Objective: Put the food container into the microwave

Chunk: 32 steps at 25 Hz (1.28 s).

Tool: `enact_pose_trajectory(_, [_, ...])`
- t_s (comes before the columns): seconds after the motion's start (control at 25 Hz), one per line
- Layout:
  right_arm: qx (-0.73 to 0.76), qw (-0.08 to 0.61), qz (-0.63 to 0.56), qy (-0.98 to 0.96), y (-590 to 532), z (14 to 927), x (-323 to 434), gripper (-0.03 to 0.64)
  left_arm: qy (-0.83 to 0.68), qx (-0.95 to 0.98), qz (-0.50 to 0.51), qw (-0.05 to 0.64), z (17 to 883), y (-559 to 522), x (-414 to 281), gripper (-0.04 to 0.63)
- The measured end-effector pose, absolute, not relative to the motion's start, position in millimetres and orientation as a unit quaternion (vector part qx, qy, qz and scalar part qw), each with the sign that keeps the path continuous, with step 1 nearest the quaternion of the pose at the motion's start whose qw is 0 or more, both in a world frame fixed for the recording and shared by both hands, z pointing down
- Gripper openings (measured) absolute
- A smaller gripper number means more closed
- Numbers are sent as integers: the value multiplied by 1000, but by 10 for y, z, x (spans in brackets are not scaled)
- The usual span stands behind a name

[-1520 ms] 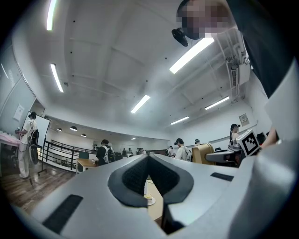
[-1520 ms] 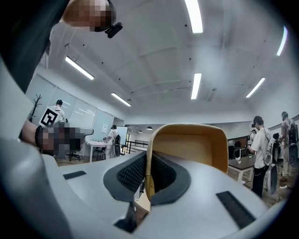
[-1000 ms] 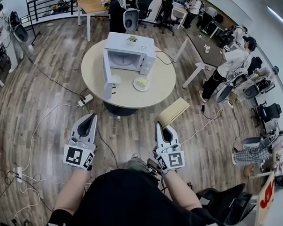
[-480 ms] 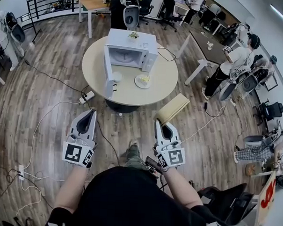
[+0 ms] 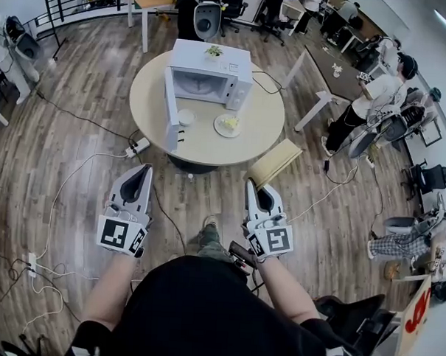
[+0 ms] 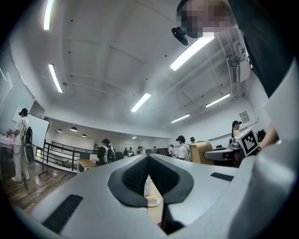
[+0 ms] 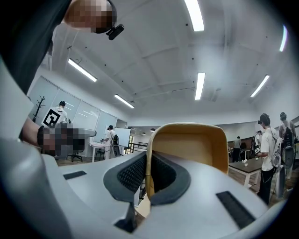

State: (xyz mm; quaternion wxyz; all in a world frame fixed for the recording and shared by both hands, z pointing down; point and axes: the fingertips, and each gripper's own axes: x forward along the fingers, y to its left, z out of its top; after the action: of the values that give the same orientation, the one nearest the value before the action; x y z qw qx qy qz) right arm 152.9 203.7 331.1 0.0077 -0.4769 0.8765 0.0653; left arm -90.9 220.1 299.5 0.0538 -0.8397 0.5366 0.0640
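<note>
Standing well apart from the round table [image 5: 202, 147] and open microwave [image 5: 212, 81], with left gripper [image 5: 144, 171] and right gripper [image 5: 250, 186] both clenched, empty.

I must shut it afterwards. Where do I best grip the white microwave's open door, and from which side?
Probably the free vertical edge of the open door, nearest you, from its outer face on the left: it hangs from the white microwave's left front corner and stands swung out toward you.
</note>
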Motion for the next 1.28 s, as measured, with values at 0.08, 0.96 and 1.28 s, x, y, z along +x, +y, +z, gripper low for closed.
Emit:
enact_pose_trajectory(0.08, [-475, 7, 66, 877, 1949, 3309, 1541, 25, 538, -839, 63, 53, 3008, 2126, -896, 18])
enact_pose_trajectory(0.96, [-448, -8, 69, 891, 709, 3359, 1660, 25, 561, -825, 49, 47, 3082, 979, -732, 18])
enact_pose_trajectory(1.28, [-435, -11, 64, 898, 221, 3440, 1656, 25, 568, -821, 38, 43, 3124, 543, -641, 18])
